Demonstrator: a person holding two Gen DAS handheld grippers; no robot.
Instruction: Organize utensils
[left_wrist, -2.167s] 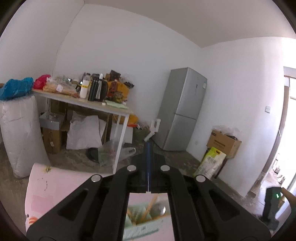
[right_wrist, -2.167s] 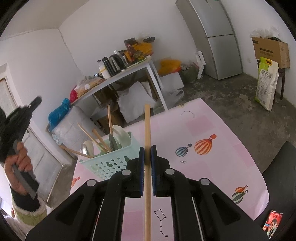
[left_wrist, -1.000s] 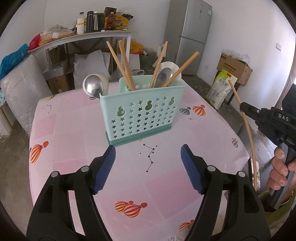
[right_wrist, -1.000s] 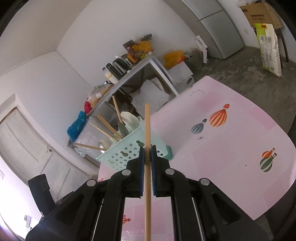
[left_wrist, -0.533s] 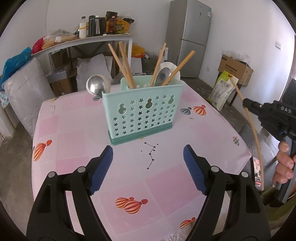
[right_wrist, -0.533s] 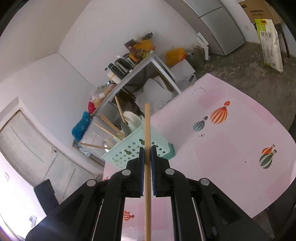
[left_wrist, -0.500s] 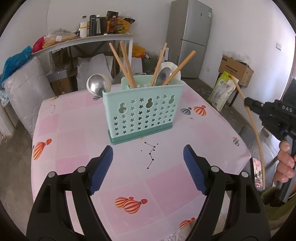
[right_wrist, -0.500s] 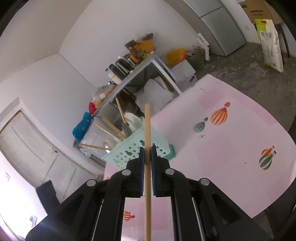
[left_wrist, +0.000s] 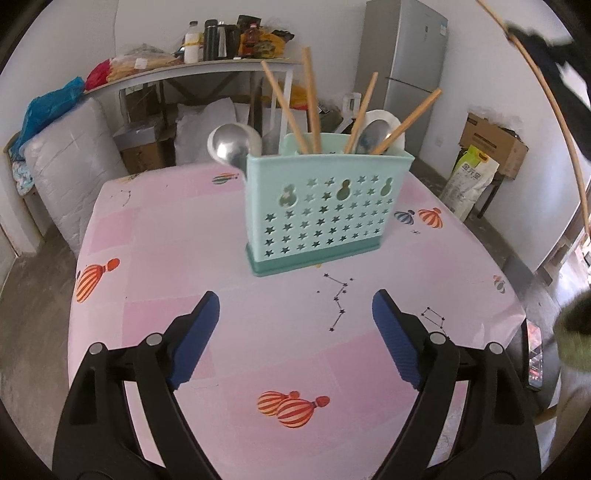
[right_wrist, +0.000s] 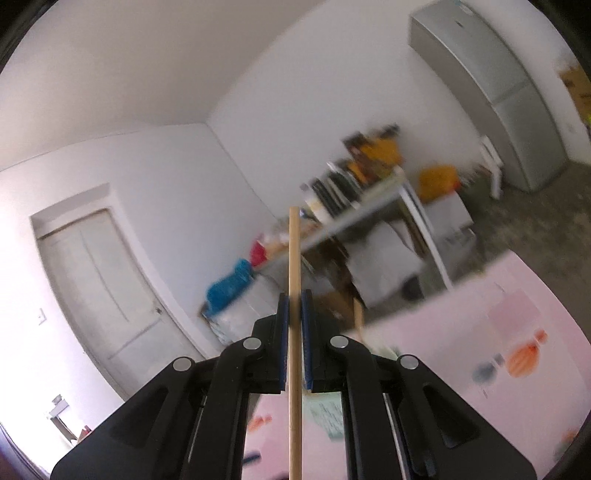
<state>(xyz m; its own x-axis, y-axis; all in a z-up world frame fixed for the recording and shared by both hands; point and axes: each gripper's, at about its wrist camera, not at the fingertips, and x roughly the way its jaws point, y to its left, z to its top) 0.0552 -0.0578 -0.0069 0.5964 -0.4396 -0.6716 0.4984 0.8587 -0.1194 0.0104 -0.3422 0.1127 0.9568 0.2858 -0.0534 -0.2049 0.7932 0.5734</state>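
The left gripper hangs over the pink tablecloth with its blue pads far apart and widening further, nothing between them. Ahead of it, well apart, the mint utensil basket stands upright on the cloth, holding four wooden chopsticks, a steel ladle leaning at its left end and a spoon near its right. At the upper right edge a long chopstick arcs down past a blurred dark tool. In the right wrist view, the right gripper is clamped on that chopstick, which runs straight up between its pads; the table lies blurred at lower right
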